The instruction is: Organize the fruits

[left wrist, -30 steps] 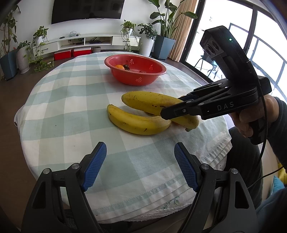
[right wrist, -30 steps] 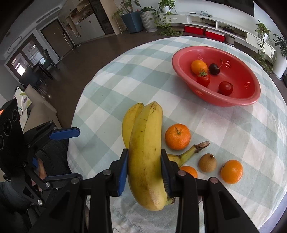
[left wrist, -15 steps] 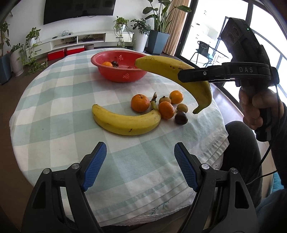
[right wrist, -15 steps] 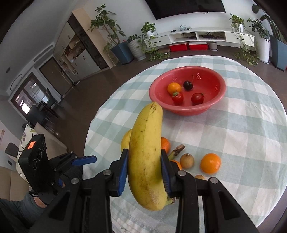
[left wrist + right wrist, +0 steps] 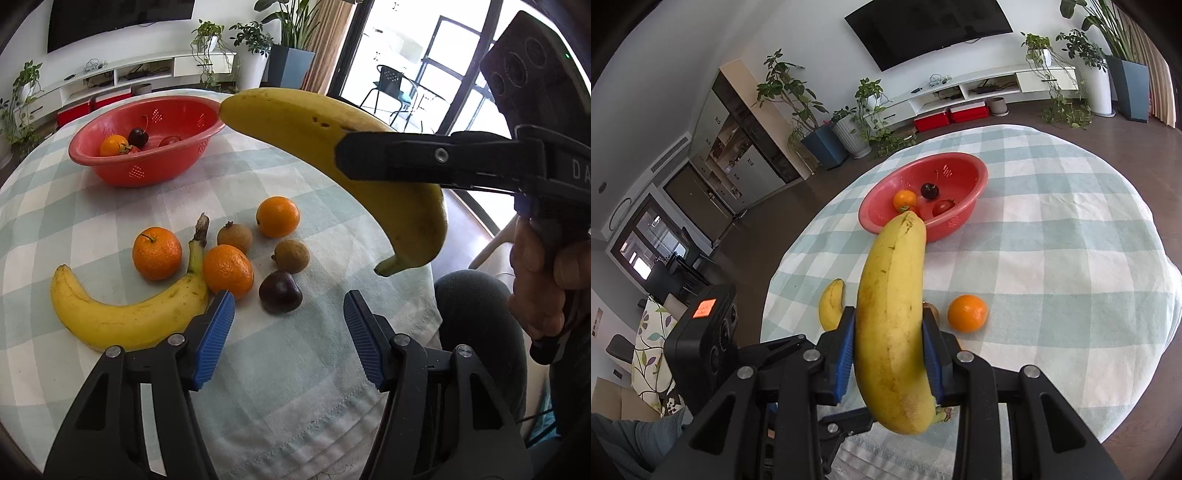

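1. So, the held banana (image 5: 891, 325) is the main thing here: it's clamped between the two blue pads of the right gripper (image 5: 888, 360), lifted clear of the table. In the right wrist view it runs up the middle of the frame, and its far tip overlaps the near rim of the red bowl (image 5: 964, 221).
2. In the left wrist view that same banana (image 5: 328, 144) arcs across the upper middle, stem end hanging down at right, tip pointing at the bowl (image 5: 147, 170) in the upper left.
3. The right gripper (image 5: 424, 162) comes in from the right edge of that frame, with a person's hand (image 5: 539, 273) wrapped around its handle.
4. The bowl already has an orange, a dark cherry and some red fruit in it.
5. The second banana (image 5: 125, 314) lies on the checked tablecloth (image 5: 92, 206) at lower left, stem pointing up between two oranges (image 5: 157, 253).
6. Around it, centre frame: a third orange (image 5: 277, 216) further back, two small brown fruits (image 5: 235, 236) and a dark purple fruit (image 5: 279, 291) nearest the camera.
7. The left gripper (image 5: 288, 332) sits at the bottom of its own frame, jaws at a middling gap and closing, with nothing between them but cloth. Its left pad is just beside the second banana and the nearest orange.
8. Background is a living room: TV (image 5: 929, 31) on the wall, a low white cabinet (image 5: 979, 86) and potted plants.
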The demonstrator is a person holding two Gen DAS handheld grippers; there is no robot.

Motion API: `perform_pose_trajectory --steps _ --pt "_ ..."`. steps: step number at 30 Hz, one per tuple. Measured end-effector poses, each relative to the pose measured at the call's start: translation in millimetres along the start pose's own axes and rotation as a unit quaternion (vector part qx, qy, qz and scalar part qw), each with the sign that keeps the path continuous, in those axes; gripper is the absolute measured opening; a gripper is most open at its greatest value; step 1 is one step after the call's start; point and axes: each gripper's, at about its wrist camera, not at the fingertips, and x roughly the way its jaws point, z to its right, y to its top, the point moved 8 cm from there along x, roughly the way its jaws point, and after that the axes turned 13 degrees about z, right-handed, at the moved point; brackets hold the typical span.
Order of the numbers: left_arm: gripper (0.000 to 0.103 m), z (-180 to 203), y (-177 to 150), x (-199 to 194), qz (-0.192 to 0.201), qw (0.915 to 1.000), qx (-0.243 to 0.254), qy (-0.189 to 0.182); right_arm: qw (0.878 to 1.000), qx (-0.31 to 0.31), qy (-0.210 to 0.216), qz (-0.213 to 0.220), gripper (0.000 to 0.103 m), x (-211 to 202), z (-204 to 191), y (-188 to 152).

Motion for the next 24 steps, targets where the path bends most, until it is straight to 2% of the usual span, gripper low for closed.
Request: perform_pose_trajectory --steps 2,6,8,13,19,24 --pt "0.049 3.1 0.9 4.3 -0.006 0.9999 0.01 -0.001 1.0 0.006 0.001 0.005 0.036 -2.8 4.5 0.9" --pt "0.045 -11.1 6.4 8.0 -0.004 0.9998 -0.004 0.019 1.0 0.009 0.003 0.011 0.036 -7.6 10.9 1.4" --pt "0.04 -19.0 9.0 9.7 -0.01 0.9995 0.002 0.031 1.0 0.01 0.006 0.013 0.036 -10.0 13.2 1.3" --pt "0.039 -22.3 13.1 17.2 -0.029 0.9984 0.028 0.04 1.0 0.017 0.01 0.014 0.036 -8.8 17.8 -1.1" --pt "0.039 -27.1 17.8 29.7 -0.045 0.9953 0.052 0.068 1.0 0.017 0.013 0.005 0.036 -5.1 18.5 -5.9" --pt "0.039 -31.0 19.9 39.3 -0.065 0.9917 0.076 0.081 1.0 0.012 -0.002 -0.012 0.036 3.9 22.2 -15.7"
